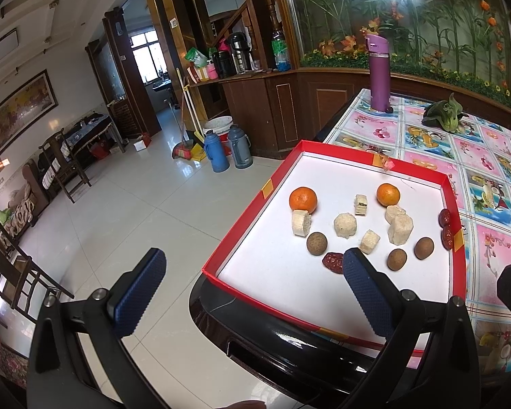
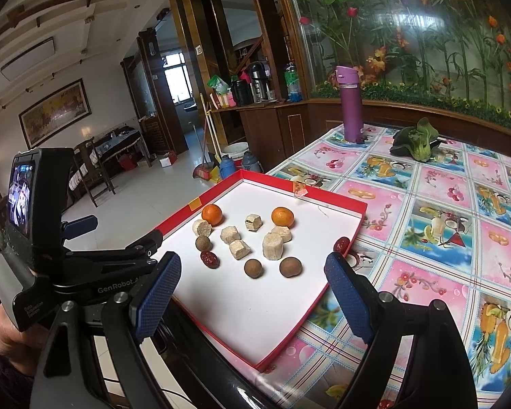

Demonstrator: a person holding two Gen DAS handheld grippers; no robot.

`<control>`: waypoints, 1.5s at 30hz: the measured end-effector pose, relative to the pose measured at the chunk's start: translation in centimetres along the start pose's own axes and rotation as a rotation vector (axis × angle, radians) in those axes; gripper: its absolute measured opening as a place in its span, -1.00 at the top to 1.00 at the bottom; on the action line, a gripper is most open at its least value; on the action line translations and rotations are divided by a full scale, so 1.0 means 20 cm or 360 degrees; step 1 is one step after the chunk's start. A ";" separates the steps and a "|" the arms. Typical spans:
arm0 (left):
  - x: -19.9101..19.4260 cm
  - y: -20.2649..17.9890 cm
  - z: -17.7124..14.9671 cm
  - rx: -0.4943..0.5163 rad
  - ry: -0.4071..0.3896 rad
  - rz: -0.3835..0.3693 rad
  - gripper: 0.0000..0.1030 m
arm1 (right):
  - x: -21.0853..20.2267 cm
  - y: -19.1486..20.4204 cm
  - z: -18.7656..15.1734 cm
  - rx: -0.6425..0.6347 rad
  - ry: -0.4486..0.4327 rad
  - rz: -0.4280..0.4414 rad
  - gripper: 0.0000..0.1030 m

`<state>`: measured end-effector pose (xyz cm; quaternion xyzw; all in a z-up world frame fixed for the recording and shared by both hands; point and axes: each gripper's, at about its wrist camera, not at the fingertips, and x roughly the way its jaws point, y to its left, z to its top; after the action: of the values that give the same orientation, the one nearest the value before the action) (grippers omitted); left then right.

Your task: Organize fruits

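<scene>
A red-rimmed white tray (image 1: pixel 255 211) (image 2: pixel 337 201) sits on the table's near left corner. In it lie two oranges (image 1: pixel 303 199) (image 2: pixel 282 217), several pale banana chunks (image 1: pixel 344 225) (image 2: pixel 273 246), three brown longans (image 1: pixel 316 243) (image 2: pixel 253 268) and red dates (image 1: pixel 333 261) (image 2: pixel 209 259). Two more dates (image 1: pixel 445 225) lie at the tray's right edge. My left gripper (image 1: pixel 252 276) is open and empty, low at the tray's near left corner. My right gripper (image 2: pixel 252 289) is open and empty over the tray's near edge; the left gripper's body (image 2: pixel 95 266) shows at its left.
A purple bottle (image 1: pixel 378 71) (image 2: pixel 351 105) and a green vegetable (image 1: pixel 443 114) (image 2: pixel 415 139) stand at the far side of the flowered tablecloth (image 2: pixel 460 238). Beyond the table's left edge is tiled floor (image 1: pixel 136 211) with thermoses (image 1: pixel 218 151), brooms and chairs.
</scene>
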<state>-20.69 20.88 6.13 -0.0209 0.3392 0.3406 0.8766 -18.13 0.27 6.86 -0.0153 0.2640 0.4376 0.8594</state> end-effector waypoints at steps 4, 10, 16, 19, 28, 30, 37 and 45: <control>0.00 0.00 0.00 -0.0002 0.0002 0.0000 -1.00 | 0.00 0.00 0.00 -0.0005 -0.0002 -0.0002 -0.68; 0.00 0.00 0.00 0.0001 0.0000 -0.0002 -1.00 | 0.00 0.00 0.00 -0.0008 -0.0002 -0.0001 -0.68; 0.00 0.00 0.00 -0.0001 0.0000 0.0000 -1.00 | -0.01 0.03 0.04 -0.0035 -0.0028 -0.0022 -0.68; 0.00 0.00 0.00 0.0000 -0.0001 0.0003 -1.00 | -0.01 0.02 0.07 -0.0020 -0.0057 -0.0058 -0.68; 0.00 0.01 0.00 -0.0006 -0.0003 0.0008 -1.00 | 0.04 0.00 0.05 0.0072 0.0013 -0.0012 -0.68; 0.00 0.01 0.00 -0.0006 -0.0001 0.0011 -1.00 | 0.03 0.00 0.04 0.0064 0.0016 -0.0010 -0.68; -0.01 0.02 -0.01 0.0002 0.0003 0.0007 -1.00 | 0.05 0.02 0.02 0.0061 0.0040 0.0001 -0.68; -0.01 0.02 -0.01 -0.0006 0.0005 0.0009 -1.00 | 0.05 0.04 0.01 0.0050 0.0038 -0.0027 -0.68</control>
<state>-21.19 21.09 6.21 -0.0222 0.3401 0.3439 0.8750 -18.12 1.54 6.64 -0.0093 0.2809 0.4258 0.8600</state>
